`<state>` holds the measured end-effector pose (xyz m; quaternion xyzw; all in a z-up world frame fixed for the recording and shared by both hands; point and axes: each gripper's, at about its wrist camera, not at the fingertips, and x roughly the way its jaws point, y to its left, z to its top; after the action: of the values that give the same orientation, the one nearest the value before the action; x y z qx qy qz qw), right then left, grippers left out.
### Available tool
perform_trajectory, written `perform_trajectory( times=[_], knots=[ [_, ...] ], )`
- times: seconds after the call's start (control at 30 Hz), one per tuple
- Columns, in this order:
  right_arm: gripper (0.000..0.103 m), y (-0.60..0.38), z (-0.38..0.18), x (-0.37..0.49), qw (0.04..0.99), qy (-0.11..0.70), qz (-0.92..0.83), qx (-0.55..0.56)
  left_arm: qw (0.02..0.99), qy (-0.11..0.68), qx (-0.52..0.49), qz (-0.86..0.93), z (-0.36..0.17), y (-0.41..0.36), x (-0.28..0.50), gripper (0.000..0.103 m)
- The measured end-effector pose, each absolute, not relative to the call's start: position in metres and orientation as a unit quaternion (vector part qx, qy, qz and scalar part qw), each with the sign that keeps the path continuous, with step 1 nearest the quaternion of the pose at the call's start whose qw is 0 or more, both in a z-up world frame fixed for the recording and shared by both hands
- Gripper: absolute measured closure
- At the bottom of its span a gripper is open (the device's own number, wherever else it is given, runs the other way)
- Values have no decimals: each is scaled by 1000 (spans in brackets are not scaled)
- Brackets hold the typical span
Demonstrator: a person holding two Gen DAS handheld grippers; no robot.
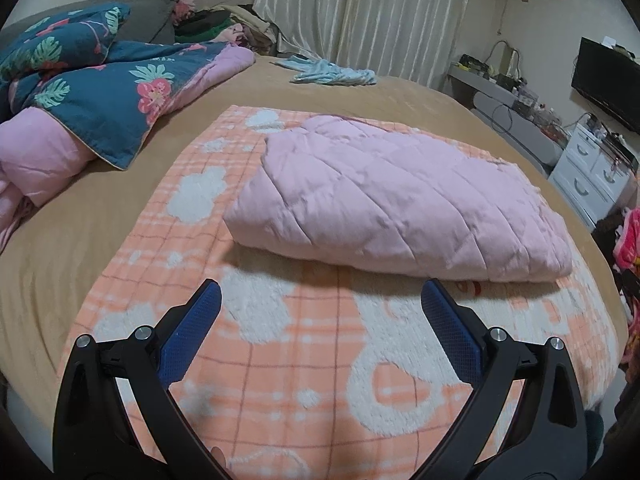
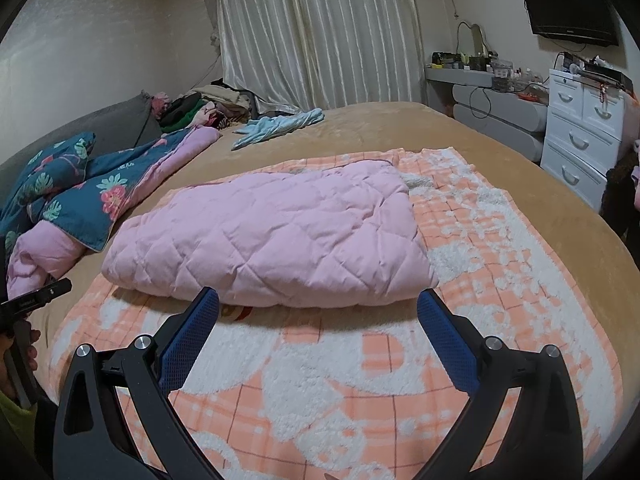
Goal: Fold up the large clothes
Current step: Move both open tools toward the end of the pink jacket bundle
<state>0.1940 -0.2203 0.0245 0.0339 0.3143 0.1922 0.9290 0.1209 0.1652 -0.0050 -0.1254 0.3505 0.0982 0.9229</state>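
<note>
Both claws, left (image 1: 321,300) and right (image 2: 319,308), gape empty before the folded, diamond-quilted pink garment (image 1: 400,204).

The left gripper (image 1: 320,300) is held wide open, with nothing between its two blue pads (image 1: 192,332). It is pointed forward and tipped a little down. The right gripper (image 2: 318,306) is held the same way, wide open, with nothing gripped. In the right wrist view, part of the left gripper (image 2: 36,300) is seen at the left edge, held by a hand (image 2: 18,356).
</note>
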Motion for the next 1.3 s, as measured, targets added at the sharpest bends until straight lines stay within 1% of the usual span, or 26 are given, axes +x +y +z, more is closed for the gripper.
perform_trajectory(
  times=[0.33,0.73,1.3],
  knots=[
    [4,-215,13,174,928,313,197,45,928,343,-124,74,-15,137,102,9],
    [4,-220,-9,162,918,340,189,75,913,372,-157,53,-41,124,104,9],
    [4,-232,-39,203,894,395,141,156,891,402,-205,56,-61,143,137,9]
  ],
)
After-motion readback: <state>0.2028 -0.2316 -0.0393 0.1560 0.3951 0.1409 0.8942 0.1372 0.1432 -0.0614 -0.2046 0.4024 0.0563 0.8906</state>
